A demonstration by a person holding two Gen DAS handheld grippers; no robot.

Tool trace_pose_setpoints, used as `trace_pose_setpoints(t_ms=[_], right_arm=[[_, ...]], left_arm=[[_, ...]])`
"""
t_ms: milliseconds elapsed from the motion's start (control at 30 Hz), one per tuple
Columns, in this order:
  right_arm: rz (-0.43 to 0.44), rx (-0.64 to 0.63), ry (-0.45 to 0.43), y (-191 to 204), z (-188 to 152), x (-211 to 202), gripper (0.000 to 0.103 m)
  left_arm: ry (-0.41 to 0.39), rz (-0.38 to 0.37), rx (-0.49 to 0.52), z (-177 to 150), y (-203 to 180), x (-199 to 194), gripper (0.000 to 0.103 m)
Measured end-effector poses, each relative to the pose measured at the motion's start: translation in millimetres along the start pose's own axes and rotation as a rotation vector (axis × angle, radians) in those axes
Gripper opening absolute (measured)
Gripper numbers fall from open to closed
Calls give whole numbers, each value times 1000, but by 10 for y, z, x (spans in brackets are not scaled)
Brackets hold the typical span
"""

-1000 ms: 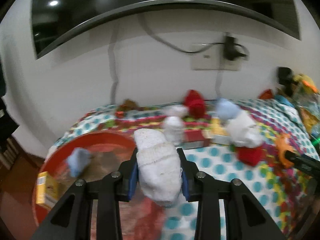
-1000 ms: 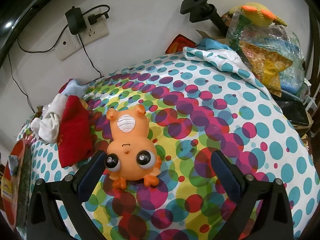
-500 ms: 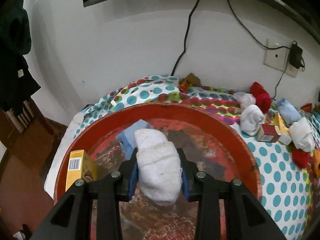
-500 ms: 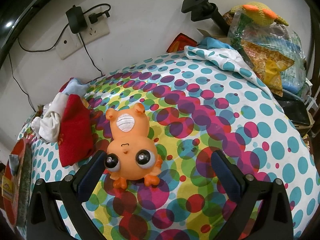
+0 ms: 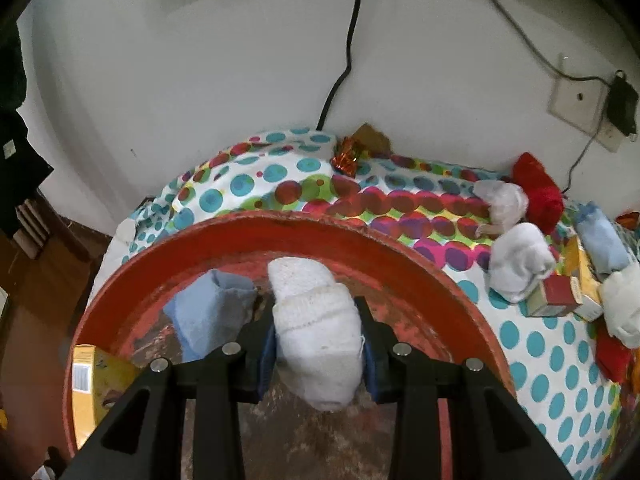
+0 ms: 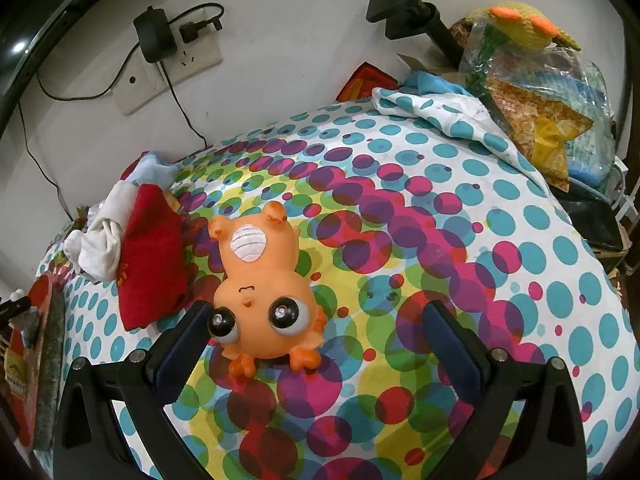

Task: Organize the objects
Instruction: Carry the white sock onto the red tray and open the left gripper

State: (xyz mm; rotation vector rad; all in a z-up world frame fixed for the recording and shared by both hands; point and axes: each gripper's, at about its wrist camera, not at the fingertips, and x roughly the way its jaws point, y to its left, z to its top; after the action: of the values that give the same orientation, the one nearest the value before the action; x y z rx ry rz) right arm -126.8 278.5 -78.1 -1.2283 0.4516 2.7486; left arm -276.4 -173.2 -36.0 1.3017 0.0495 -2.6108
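Now over tray (image 5: 400, 248), left gripper (image 5: 318, 354) still holds sock (image 5: 316, 332)

Dim indoor light, heavy fisheye warp, dark corners.

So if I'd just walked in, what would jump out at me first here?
Probably the orange big-eyed toy, lying on its back on the polka-dot cloth between the open right claw's fingers. Next, the white sock pinched in the left claw above the big red basin, where a blue sock already lies.
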Motion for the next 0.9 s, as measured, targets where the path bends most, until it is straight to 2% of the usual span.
trace_pose_setpoints(t_ms=[300,433,533,567,600,633,667,733,800,900], right_arm=[[-3,0,-2,2,9,13,102],[-5,-3,-2,7,10,12,102],[-8,-9,-1,10,12,14,102],[-11,-15,1,12,14,16,102],[-15,-20,2,25,15,21,102],[-20,-27,3,36,17,24,102],[-24,-34,3,41,19,24,102],[-30,-45,7,71,23,34,102],[-39,-59,12,109,19,43,102],[-65,-88,5,173,12,32,102]], left_arm=[[64,42,-15,40,37,355,35],[81,28,-49,55,128,456,37],[56,4,-40,64,146,444,40],[29,7,-20,60,136,398,50],[-1,6,-15,63,135,349,72],[-58,-25,-19,58,160,228,84],[-79,-42,-18,55,170,160,99],[-133,-43,9,42,184,-82,102],[-193,-86,22,-1,227,-372,102],[-347,-122,29,-332,294,-1079,102]])
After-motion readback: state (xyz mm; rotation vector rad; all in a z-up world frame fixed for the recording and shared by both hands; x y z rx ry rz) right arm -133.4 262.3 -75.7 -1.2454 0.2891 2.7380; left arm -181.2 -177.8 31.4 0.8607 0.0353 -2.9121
